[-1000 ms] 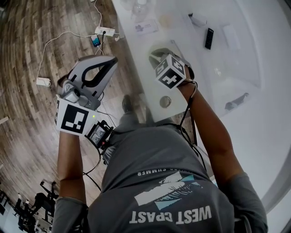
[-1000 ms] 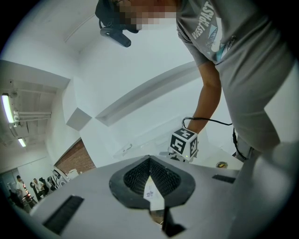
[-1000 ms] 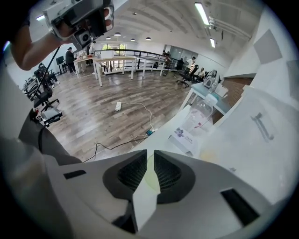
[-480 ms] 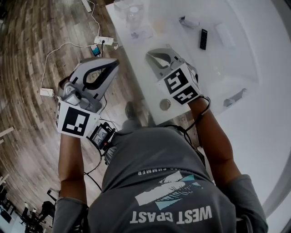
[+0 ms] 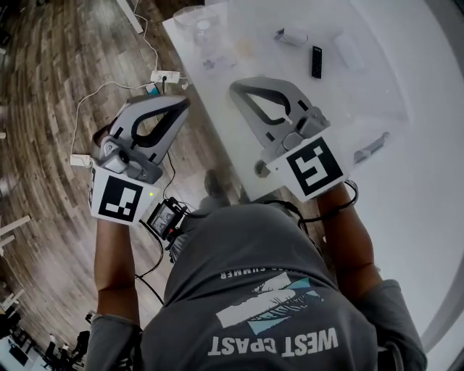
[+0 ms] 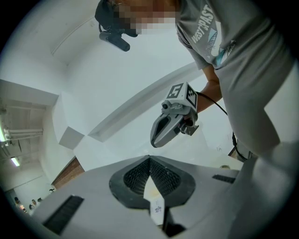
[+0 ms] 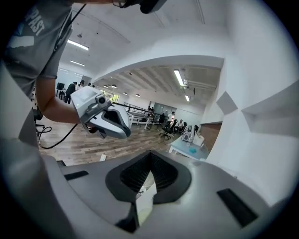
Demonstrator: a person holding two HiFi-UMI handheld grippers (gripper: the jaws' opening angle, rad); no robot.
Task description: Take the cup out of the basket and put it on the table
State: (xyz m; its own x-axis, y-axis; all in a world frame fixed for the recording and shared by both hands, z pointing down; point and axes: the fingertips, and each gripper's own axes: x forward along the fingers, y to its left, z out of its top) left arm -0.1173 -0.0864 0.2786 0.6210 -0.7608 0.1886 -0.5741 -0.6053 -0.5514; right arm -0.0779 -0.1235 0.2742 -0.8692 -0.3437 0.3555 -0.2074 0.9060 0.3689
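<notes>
I held both grippers out in front of me, neither one on anything. The grey left gripper point(image 5: 180, 107) hung over the brown wood-plank floor point(image 5: 43, 145), off the near corner of the glossy white table point(image 5: 406, 188). Its jaws were pressed together at the tips with nothing between them. The grey right gripper point(image 5: 236, 90) was over the table's near edge, its jaws likewise closed and empty.

I could not make out the cup or the basket for certain. The only candidate was a clear, rounded vessel point(image 5: 194, 16) at the far corner of the table, too pale against the white top for me to tell what it was.

As I judged it, that was the main risk: reaching for a see-through thing on a bright surface, I could misjudge its rim and knock it over. With the jaws closed, I would also shove it rather than take it unless I parted them first. That vessel sat close to the edge, so a push could send it to the floor. The slim black remote point(image 5: 316, 62) lay nearby.
</notes>
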